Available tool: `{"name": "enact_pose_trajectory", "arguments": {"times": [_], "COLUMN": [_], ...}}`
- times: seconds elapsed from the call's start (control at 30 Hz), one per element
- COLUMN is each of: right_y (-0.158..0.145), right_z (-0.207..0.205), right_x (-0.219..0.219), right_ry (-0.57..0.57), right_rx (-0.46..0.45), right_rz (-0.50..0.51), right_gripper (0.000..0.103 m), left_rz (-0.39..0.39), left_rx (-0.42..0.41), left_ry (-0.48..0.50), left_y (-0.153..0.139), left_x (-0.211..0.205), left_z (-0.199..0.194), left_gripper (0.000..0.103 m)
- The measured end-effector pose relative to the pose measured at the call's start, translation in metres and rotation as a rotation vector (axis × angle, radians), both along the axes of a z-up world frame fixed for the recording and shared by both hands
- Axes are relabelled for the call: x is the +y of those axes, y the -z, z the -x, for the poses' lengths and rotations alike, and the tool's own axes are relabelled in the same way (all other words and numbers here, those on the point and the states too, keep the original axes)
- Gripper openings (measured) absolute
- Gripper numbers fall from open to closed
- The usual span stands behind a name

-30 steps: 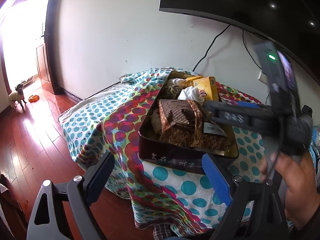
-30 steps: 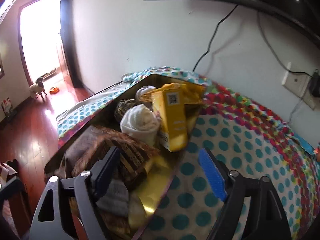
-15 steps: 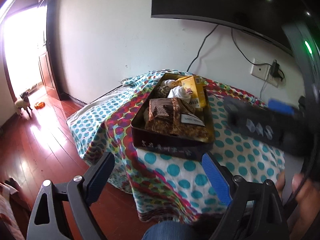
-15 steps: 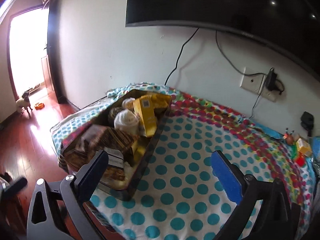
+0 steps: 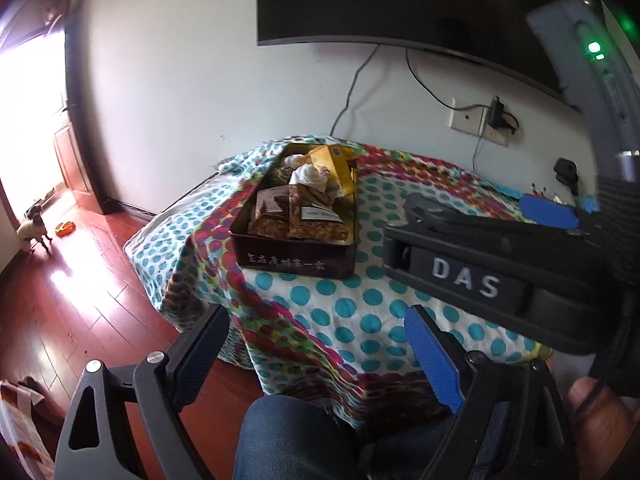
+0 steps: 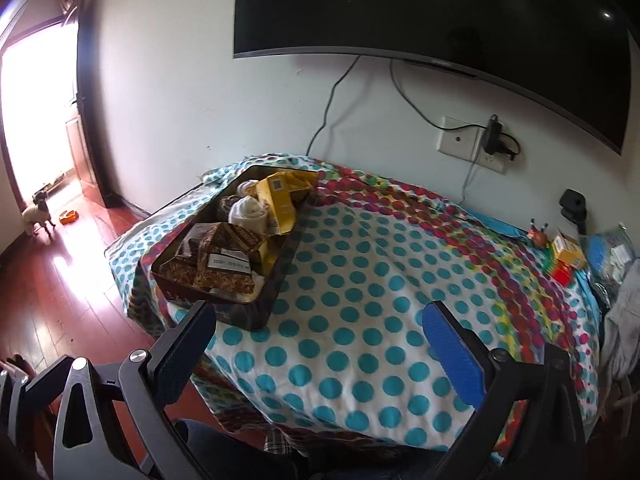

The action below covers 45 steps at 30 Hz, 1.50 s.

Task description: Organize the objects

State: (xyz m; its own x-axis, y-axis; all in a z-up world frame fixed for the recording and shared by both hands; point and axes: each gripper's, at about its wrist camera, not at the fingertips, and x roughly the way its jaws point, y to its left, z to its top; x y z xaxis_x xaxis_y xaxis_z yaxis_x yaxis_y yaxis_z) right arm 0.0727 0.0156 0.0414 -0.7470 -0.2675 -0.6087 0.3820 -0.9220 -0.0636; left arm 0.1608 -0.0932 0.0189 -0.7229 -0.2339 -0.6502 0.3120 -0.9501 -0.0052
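Two grippers, both with jaws spread wide and nothing between the pads. My right gripper (image 6: 320, 354) has just been opening, w/ only polka-dot cloth showing in the gap; it hangs off the near edge of the table. My left gripper (image 5: 318, 354) sits over the near-left corner, floor to one side, my knee (image 5: 296, 432) below. Plenty of bare cloth in the middle for moving. The polka-dot tablecloth (image 6: 360, 280) drapes over the left and front edges onto the red wood floor (image 6: 60, 288). Right end is cluttered: small boxes (image 6: 566, 256), bags, a grey cloth. Wall behind carries a TV (image 6: 420, 12) and an outlet w/ plug (image 6: 472, 142). The dark tin (image 6: 256, 308) sits at the table's left side near the corner, packed: brown patterned packets (image 6: 216, 252) in front, a white bundle (image 6: 248, 212) mid, yellow cartons (image 6: 280, 200) at the back. A small dog (image 6: 38, 212) stands by the bright doorway.
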Motion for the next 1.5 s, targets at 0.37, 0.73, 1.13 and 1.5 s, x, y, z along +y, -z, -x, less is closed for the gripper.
{"name": "enact_pose_trajectory", "arguments": {"times": [0.37,0.73,1.13,1.5], "right_y": [0.001,0.003,-0.02,-0.017], "right_z": [0.031,0.076,0.096,0.086], "right_x": [0.002,-0.004,-0.01,-0.02], "right_ry": [0.087,0.181,0.229,0.185], "right_rx": [-0.012,0.0,0.072,0.081], "right_rz": [-0.003,-0.059,-0.095,-0.09], "right_gripper": [0.103,0.103,0.103,0.103], "left_rz": [0.031,0.033,-0.006,0.031], "left_rx": [-0.037,-0.015,0.061,0.129], "left_ry": [0.113,0.169,0.162,0.093], "left_y": [0.001,0.003,-0.006,-0.017], "left_x": [0.002,-0.005,-0.024,-0.039], "left_z": [0.047,0.099,0.108,0.095], "left_gripper": [0.091,0.091,0.091,0.091]}}
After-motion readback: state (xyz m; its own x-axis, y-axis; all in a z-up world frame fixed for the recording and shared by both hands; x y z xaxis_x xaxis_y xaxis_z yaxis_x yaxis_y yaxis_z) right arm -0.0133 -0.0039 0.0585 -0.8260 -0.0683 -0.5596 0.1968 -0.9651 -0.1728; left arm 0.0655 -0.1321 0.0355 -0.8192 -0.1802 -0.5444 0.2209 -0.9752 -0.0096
